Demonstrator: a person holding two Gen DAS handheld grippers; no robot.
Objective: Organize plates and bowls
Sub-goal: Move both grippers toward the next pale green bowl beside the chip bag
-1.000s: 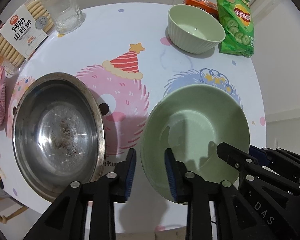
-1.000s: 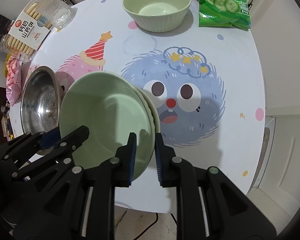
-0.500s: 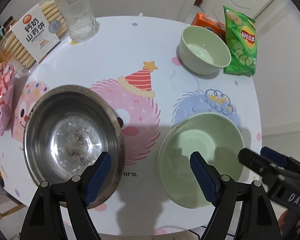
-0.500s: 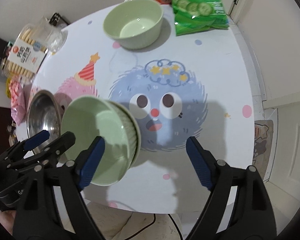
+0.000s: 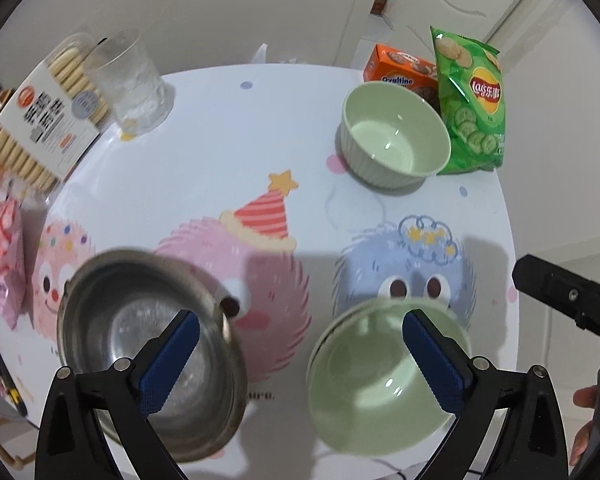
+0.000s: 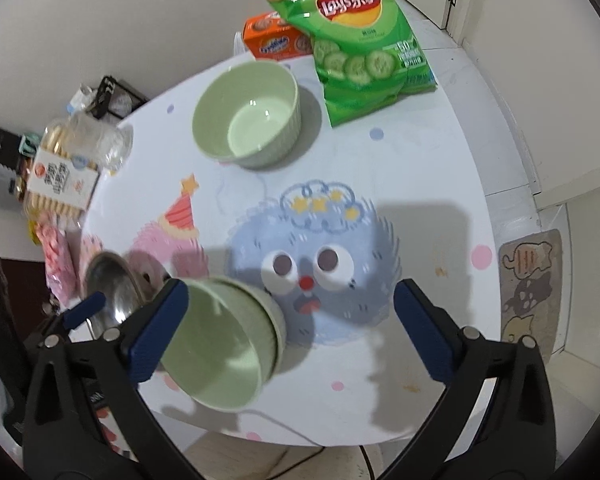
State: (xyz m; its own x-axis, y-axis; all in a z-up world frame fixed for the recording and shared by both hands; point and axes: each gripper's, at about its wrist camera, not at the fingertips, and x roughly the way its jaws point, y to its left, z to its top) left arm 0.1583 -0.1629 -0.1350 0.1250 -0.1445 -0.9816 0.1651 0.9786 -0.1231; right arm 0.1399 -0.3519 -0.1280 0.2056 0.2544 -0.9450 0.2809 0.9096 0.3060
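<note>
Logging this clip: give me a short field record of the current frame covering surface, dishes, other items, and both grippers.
surface: round table with cartoon print
dishes: stacked green bowls at near edge; steel bowl beside them; ribbed green bowl at far side
other items: glass, chip bag, orange box, biscuit pack
left gripper: jaws opening, holding nothing
right gripper: jaws opening, holding nothing

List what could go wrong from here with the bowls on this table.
1. The stacked green bowls sit close to the near table edge; a knock from either gripper could tip them off.
2. The left gripper hangs open, still widening, over both the steel bowl and the stack; one finger could clip a rim.
3. The far bowl touches the chip bag, which may drag along when the bowl is lifted.
</note>
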